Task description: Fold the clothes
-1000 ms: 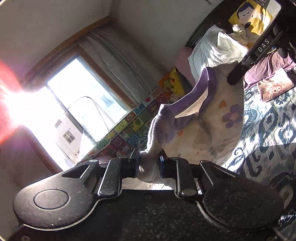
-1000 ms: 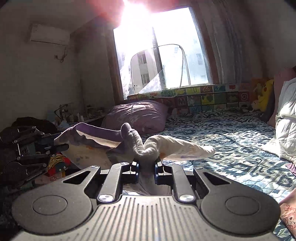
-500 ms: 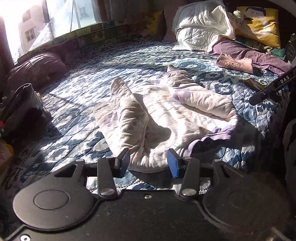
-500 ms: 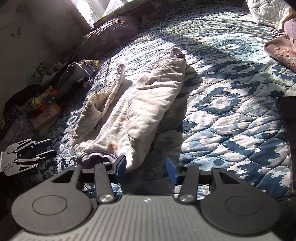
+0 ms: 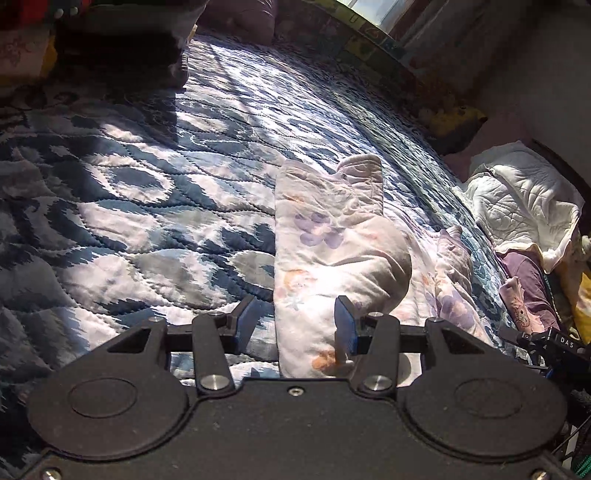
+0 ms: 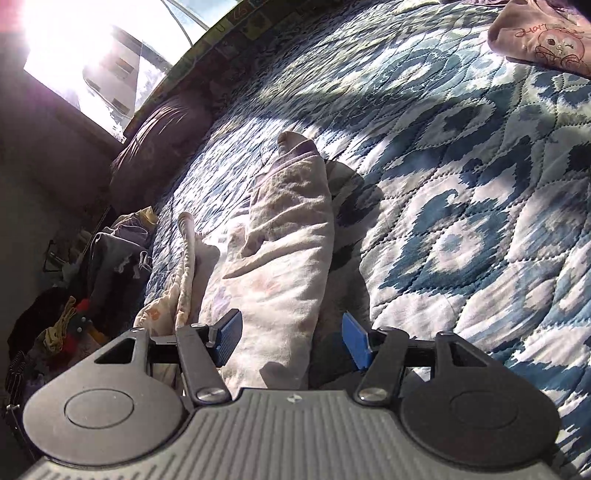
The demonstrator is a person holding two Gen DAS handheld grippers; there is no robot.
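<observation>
A pale floral garment (image 5: 332, 251) is seen spread on the blue-and-white quilted bedspread (image 5: 147, 192) of the bed, lying lengthwise away from both cameras, with its two sleeves or legs folded up along its length. In the left wrist view the left tongs (image 5: 295, 321) are held wide apart just above the garment's near end; the outer edge of one folded limb is framed between the blue pads (image 5: 345, 323), and nothing is gripped. In the right wrist view the right tongs (image 6: 291, 338) are likewise spread apart over the near end of the other folded limb (image 6: 291, 236), with fabric lying between the fingers but not clamped. A purple pillow (image 6: 162, 133) is placed at the far edge of the bed beneath the bright window (image 6: 81, 48), and a heap of dark clothes (image 6: 110, 258) is piled beside the bed's left edge. A white quilted blanket (image 5: 524, 206) is bunched at the bed's right edge in the left wrist view, with a purple garment (image 5: 528, 273) just beside it. A pink printed cloth (image 6: 543, 33) lies on the bedspread, well apart from the floral garment.
</observation>
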